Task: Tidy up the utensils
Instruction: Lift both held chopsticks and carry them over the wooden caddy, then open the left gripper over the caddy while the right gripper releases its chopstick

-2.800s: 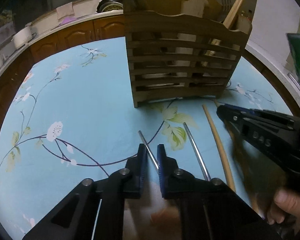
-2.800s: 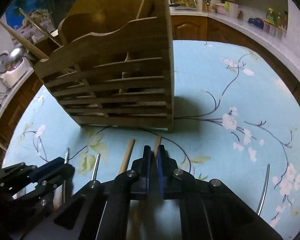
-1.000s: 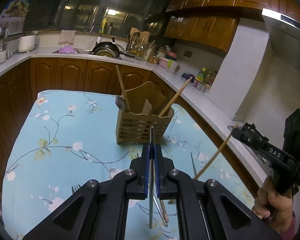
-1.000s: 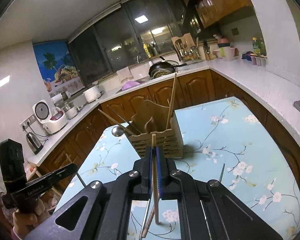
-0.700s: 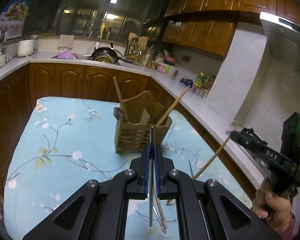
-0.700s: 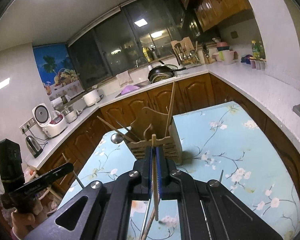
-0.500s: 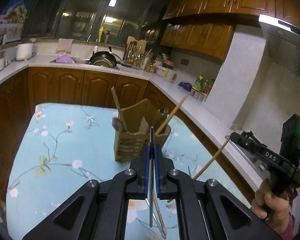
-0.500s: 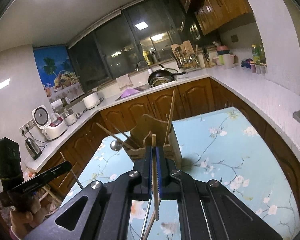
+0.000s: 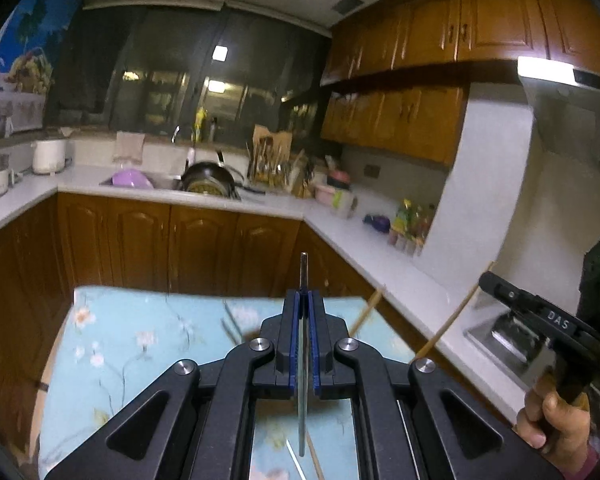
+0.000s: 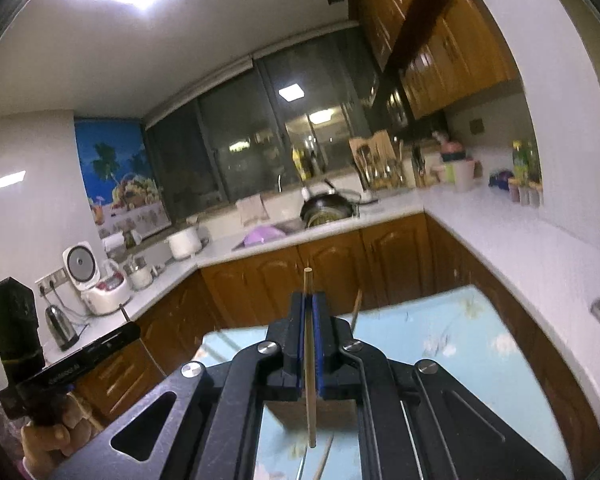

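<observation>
L gripper (image 9: pixel 304 300) pinches metal chopstick (image 9: pixel 303 280) upright; R gripper (image 10: pixel 309 304) wooden chopstick (image 10: pixel 308 284) likewise.

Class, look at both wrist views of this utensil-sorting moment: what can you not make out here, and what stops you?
- Wooden utensil holder: right wrist view, mostly hidden behind the right tool; unseen in the left view.
- Metal chopstick: left wrist view, mid-length covered by the left tool.
- Utensils on the floral tablecloth: blurred, types unclear.

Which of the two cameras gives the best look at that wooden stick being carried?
The right wrist view: the wooden chopstick runs straight down its middle, clamped in the right claw. The left wrist view shows it only off to the side, thin and slanted.
</observation>
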`<action>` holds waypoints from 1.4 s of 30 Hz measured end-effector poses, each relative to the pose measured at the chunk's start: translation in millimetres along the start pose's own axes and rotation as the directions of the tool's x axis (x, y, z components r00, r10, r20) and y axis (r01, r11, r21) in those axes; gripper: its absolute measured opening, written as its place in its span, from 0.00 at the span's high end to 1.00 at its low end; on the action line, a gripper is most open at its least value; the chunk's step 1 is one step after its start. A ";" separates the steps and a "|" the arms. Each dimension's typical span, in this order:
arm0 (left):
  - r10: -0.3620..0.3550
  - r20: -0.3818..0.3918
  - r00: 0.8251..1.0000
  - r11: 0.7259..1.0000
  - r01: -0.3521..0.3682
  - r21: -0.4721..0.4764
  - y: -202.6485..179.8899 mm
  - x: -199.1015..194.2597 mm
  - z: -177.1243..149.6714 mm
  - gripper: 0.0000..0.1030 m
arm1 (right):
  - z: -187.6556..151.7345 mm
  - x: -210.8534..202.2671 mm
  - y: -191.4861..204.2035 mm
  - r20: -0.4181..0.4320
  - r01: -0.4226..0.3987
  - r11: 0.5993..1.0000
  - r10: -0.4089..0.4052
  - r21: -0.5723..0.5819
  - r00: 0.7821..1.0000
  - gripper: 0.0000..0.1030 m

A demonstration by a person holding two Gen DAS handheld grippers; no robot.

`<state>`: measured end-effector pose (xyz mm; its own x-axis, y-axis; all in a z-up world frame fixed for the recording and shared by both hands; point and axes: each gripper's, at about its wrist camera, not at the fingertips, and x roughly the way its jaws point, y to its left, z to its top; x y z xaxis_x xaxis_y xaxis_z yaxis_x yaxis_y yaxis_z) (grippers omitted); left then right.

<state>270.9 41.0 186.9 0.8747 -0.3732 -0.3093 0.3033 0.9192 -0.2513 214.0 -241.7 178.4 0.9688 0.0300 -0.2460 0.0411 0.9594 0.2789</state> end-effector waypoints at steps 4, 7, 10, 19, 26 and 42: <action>0.026 0.051 0.998 1.000 -0.026 0.003 1.6 28.9 13.1 0.98 | 21.4 18.3 2.3 0.037 0.007 1.000 -0.007 -0.007 0.999 0.96; 0.046 0.073 0.996 0.999 -0.046 0.004 1.5 54.7 10.3 0.98 | 29.0 36.3 2.3 0.046 0.015 1.000 -0.015 -0.012 0.999 0.96; 0.078 0.087 0.993 0.997 -0.079 0.007 2.1 82.7 -1.6 0.98 | 25.6 55.3 0.6 0.038 0.026 1.000 -0.025 -0.013 0.999 0.96; 0.120 0.036 0.992 0.993 -0.120 0.010 -6.2 139.7 -54.8 0.98 | -27.3 97.5 -17.1 -0.065 0.055 0.998 -0.055 0.000 0.996 0.96; 0.123 -0.043 0.991 0.992 -0.122 0.015 -5.9 156.4 -76.6 0.98 | -56.9 111.1 -29.2 -0.138 0.071 0.997 -0.066 0.033 0.988 0.96; 0.114 -0.102 0.988 0.993 -0.116 -0.013 22.3 141.1 -49.2 0.96 | -52.9 114.1 -37.5 -0.166 0.089 0.994 -0.078 0.058 0.983 0.94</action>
<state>382.5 2.6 92.5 0.8602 -0.2767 -0.4283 0.1948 0.9546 -0.2254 310.1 -259.4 90.7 0.9088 0.0013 -0.4173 0.1408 0.9404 0.3094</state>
